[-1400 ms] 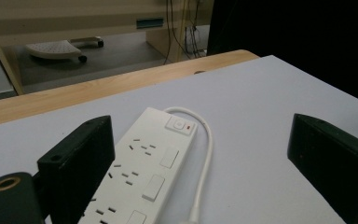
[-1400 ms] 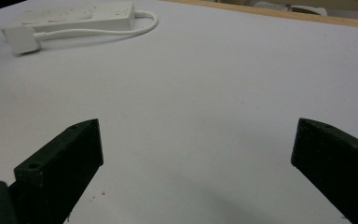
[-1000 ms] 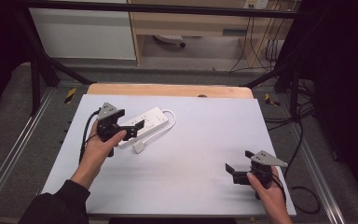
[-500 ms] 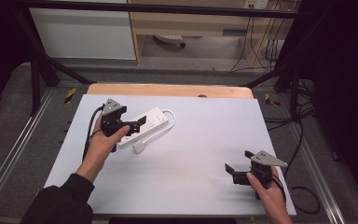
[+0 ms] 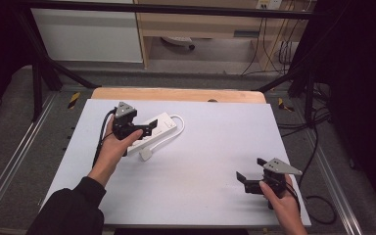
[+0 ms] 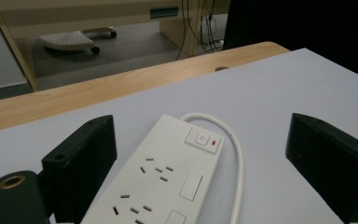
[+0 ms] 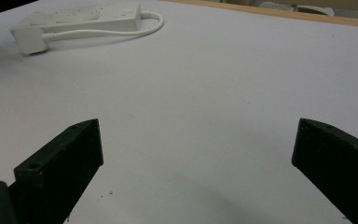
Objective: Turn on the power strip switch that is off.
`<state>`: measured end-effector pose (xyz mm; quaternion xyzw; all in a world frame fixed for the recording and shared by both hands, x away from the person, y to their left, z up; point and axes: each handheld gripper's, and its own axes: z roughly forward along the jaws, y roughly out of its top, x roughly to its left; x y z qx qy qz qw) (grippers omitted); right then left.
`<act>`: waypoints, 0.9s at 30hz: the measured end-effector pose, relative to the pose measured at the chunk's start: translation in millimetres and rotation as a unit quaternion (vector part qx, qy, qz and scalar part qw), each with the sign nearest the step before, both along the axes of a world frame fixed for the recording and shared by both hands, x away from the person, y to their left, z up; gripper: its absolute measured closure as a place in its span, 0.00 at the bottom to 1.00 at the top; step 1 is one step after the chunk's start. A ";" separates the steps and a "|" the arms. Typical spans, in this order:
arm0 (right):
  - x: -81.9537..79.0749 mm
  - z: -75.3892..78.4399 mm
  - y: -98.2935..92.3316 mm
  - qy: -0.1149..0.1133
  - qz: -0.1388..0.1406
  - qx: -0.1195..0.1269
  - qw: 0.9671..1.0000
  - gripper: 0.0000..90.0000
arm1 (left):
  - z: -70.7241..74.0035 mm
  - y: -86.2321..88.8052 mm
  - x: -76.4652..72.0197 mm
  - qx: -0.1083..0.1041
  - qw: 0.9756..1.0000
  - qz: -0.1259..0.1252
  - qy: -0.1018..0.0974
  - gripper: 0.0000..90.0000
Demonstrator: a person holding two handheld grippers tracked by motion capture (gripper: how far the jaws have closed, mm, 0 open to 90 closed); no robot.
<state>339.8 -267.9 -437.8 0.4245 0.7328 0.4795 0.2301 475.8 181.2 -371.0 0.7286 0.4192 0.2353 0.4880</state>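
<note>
A white power strip [image 5: 159,128] lies on the left half of the white table top [image 5: 215,147], its white cable [image 5: 178,128] looping round to a white plug [image 5: 145,154]. My left gripper [image 5: 147,128] is open and straddles the near end of the strip. In the left gripper view the strip [image 6: 168,172] runs between the wide-apart jaws without touching them, its switch [image 6: 204,139] at the far end. My right gripper [image 5: 250,170] stands open over bare table near the front right. In the right gripper view, that gripper [image 7: 198,135] holds nothing and the strip [image 7: 88,15] lies far off.
A strip of bare wood [image 5: 176,94] shows along the table's far edge. Beyond it stand a cabinet [image 5: 88,34] and hanging cables [image 5: 274,49]. Metal rails [image 5: 10,166] run along both sides of the table.
My left gripper has moved a little forward and right, farther along the power strip. The right gripper has stayed in place.
</note>
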 end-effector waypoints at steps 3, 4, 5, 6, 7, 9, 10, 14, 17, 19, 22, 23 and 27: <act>0.1 -0.1 -0.1 0.000 0.000 0.000 1.000 0.03 | -1.8 -4.5 3.8 0.005 1.000 -0.001 0.001 0.10; 0.1 -0.1 -0.1 0.000 0.001 0.000 1.000 0.03 | -2.1 -5.4 4.7 0.007 1.000 -0.002 0.002 0.10; 0.1 -0.1 -0.2 0.000 0.001 0.000 1.000 0.03 | -2.6 -7.2 6.3 0.007 1.000 -0.001 0.002 0.10; 0.1 -0.1 -0.3 0.000 0.001 0.000 1.000 0.03 | -2.8 -8.3 7.4 0.010 1.000 -0.002 0.003 0.10; 0.1 0.0 -0.4 -0.001 0.001 0.000 1.000 0.03 | -3.4 -9.7 8.8 0.011 1.000 -0.001 0.001 0.10; 0.2 -0.1 -0.6 -0.001 0.001 0.000 1.000 0.03 | -4.6 -12.6 11.4 0.012 1.000 0.001 0.000 0.10; 0.3 -0.2 -0.5 -0.001 0.001 0.000 1.000 0.03 | -5.3 -14.4 12.7 0.012 1.000 0.001 0.001 0.10; 0.1 0.0 -0.2 0.000 0.002 0.000 1.000 0.03 | -9.2 -21.6 16.8 0.015 1.000 0.000 0.003 0.10; -0.1 0.1 -0.3 0.000 0.003 0.001 1.000 0.03 | -12.5 -25.9 19.1 0.024 1.000 -0.001 0.005 0.10; 0.1 -0.1 -0.8 0.000 0.003 0.000 1.000 0.03 | -15.0 -28.0 20.8 0.032 0.999 -0.001 0.003 0.10; 0.0 0.0 -0.9 0.000 0.003 0.002 1.000 0.03 | -19.1 -30.8 23.1 0.035 0.999 -0.004 0.009 0.10; 0.0 0.0 -1.0 0.000 0.003 0.002 1.000 0.03 | -20.0 -31.2 23.7 0.037 0.999 -0.004 0.010 0.10; 0.2 0.0 -1.0 0.000 0.004 0.003 1.000 0.03 | -24.8 -33.6 26.3 0.039 0.999 -0.006 0.016 0.10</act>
